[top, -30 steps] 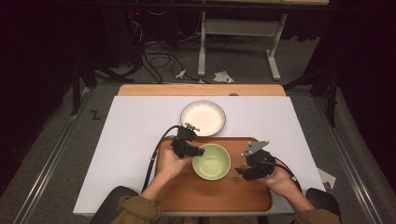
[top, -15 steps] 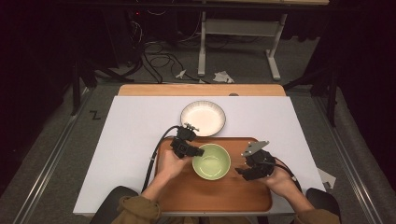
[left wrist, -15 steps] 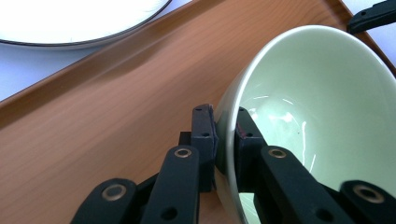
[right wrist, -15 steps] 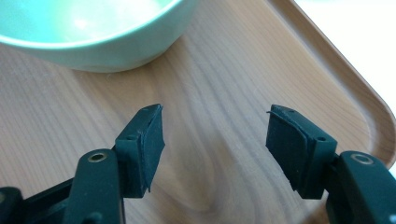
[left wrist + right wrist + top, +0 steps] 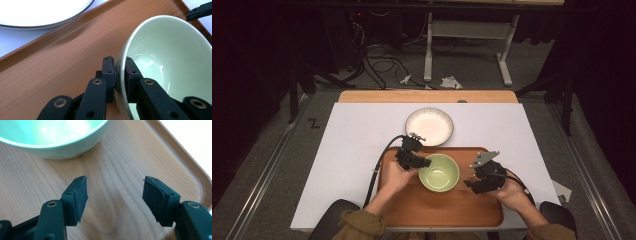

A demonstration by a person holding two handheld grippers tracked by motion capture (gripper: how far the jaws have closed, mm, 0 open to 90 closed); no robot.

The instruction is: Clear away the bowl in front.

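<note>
Green bowl (image 5: 439, 172) sits mid-tray, on the wooden tray (image 5: 447, 210) at the table's near edge. Left gripper (image 5: 421, 161) fingers clamped on bowl's left rim, one inside, one outside, prob. for lifting. Right gripper (image 5: 471, 186) fingers apart, empty, just right of bowl. White plate (image 5: 429, 126) just beyond far tray lip; room left & right on table.

A black "Z" on the floor (image 5: 313, 123)

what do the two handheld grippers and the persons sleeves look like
Both are black, each with two jointed jaws, flat dark pads and brass-coloured rivets. The left gripper trails a thick black cable toward the table's near edge. The right gripper carries a grey three-cornered plate on top. The person's sleeves are olive-brown.
</note>
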